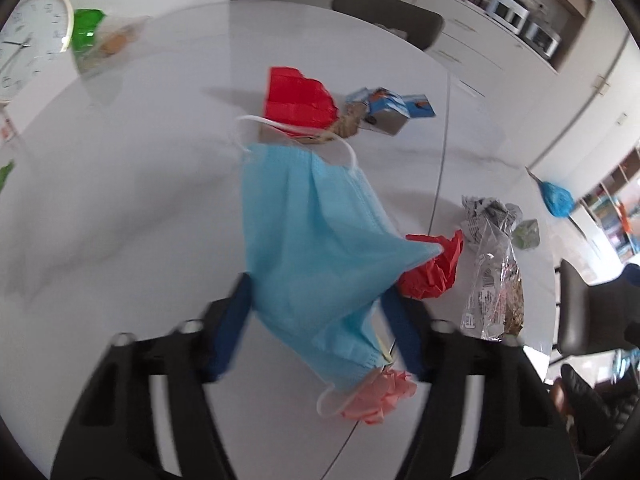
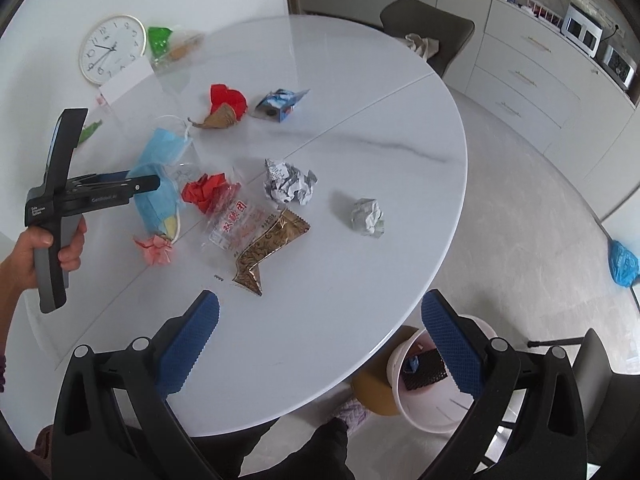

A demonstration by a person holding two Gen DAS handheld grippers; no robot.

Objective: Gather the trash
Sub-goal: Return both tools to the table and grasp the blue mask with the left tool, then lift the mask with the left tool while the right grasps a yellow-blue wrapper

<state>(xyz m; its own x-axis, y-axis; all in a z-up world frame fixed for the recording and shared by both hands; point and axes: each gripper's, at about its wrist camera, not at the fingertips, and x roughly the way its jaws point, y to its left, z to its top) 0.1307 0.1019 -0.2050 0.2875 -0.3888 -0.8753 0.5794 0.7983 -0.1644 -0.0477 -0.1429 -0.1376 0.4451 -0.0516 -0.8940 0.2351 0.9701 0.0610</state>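
My left gripper [image 1: 316, 312] is shut on a blue face mask [image 1: 316, 240], held above the white round table [image 1: 120, 200]; it also shows in the right wrist view [image 2: 156, 200]. A second blue mask [image 2: 166, 146] lies on the table behind it. My right gripper [image 2: 320, 320] is open and empty over the table's near edge. Trash on the table: red crumpled paper [image 2: 204, 192], a pink paper ball [image 2: 156, 249], a clear wrapper [image 2: 236, 224], a brown snack bag [image 2: 268, 248], two crumpled paper balls [image 2: 289, 182] [image 2: 368, 218], a blue carton [image 2: 280, 105].
A pink waste bin [image 2: 432, 384] stands on the floor under the table's near right edge. A clock [image 2: 112, 49] and green bag [image 2: 160, 42] sit at the table's far left. Chairs [image 2: 428, 32] stand around. Cabinets [image 2: 540, 92] line the right wall.
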